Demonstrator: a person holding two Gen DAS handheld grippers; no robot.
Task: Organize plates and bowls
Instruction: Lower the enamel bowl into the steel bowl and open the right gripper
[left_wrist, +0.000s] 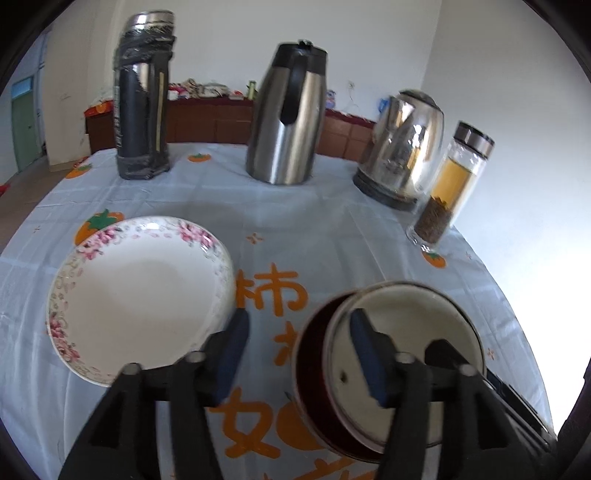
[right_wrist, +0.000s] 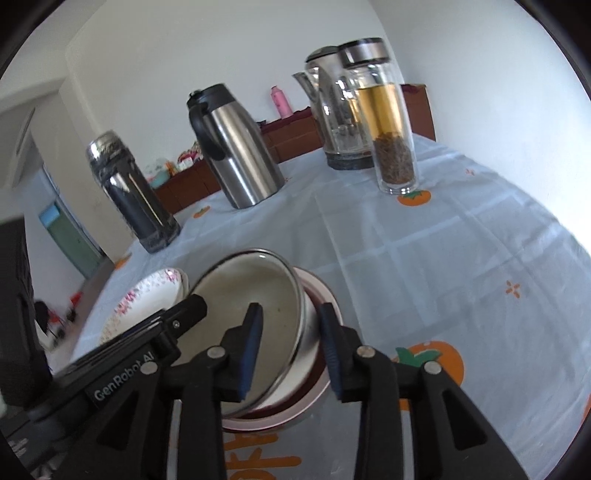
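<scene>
Both hand-held grippers wide open, right straddling tilted bowl rim, left empty beside plate

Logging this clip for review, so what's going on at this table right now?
A person with a claw in each hand is sorting dishes on a persimmon-print tablecloth. The right claw straddles the rim of a white enamel bowl, tilted inside a dark red bowl; its jaws look open, not yet clamped. The left claw is open, between the floral plate and the bowls. Flasks, a kettle and a tea bottle stand at the back.
</scene>
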